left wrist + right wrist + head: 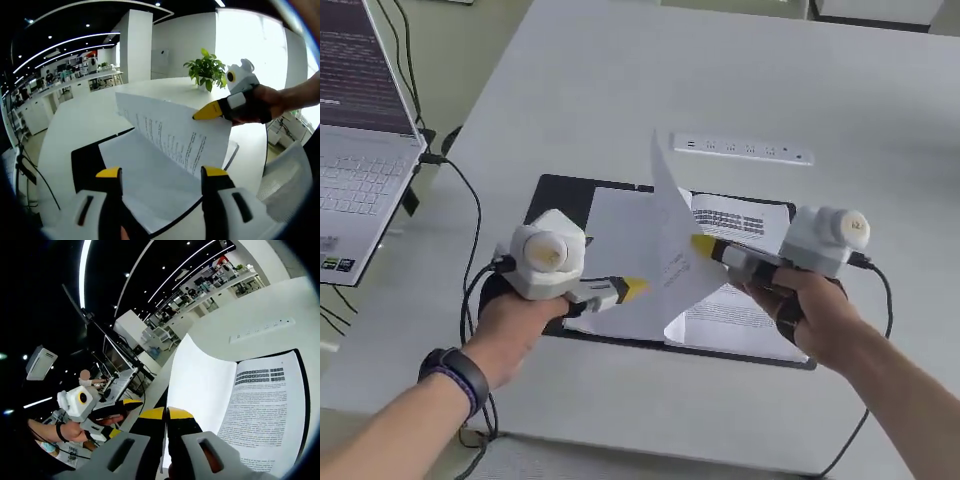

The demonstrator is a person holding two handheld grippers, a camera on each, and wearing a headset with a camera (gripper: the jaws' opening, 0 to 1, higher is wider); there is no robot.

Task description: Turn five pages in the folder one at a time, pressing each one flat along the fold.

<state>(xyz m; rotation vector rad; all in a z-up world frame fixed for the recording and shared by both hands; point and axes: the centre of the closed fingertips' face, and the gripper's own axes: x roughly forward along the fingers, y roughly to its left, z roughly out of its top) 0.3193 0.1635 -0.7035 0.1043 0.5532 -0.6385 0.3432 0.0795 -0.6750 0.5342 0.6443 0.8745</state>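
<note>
Mid page-turn: the right gripper [703,243], jaws clamped on a page [670,225], holds it upright above the open folder [555,192]. The left gripper [632,289], jaws apart, hovers at the page's eight o'clock. Next, likely lay it leftward and press the fold.

Black folder [558,196], white pages [620,225] w/ black print, pale grey bench [620,80], white power strip [742,148]; left hand-held gripper [634,290] & right hand-held gripper [702,243] white w/ yellow tips.
</note>
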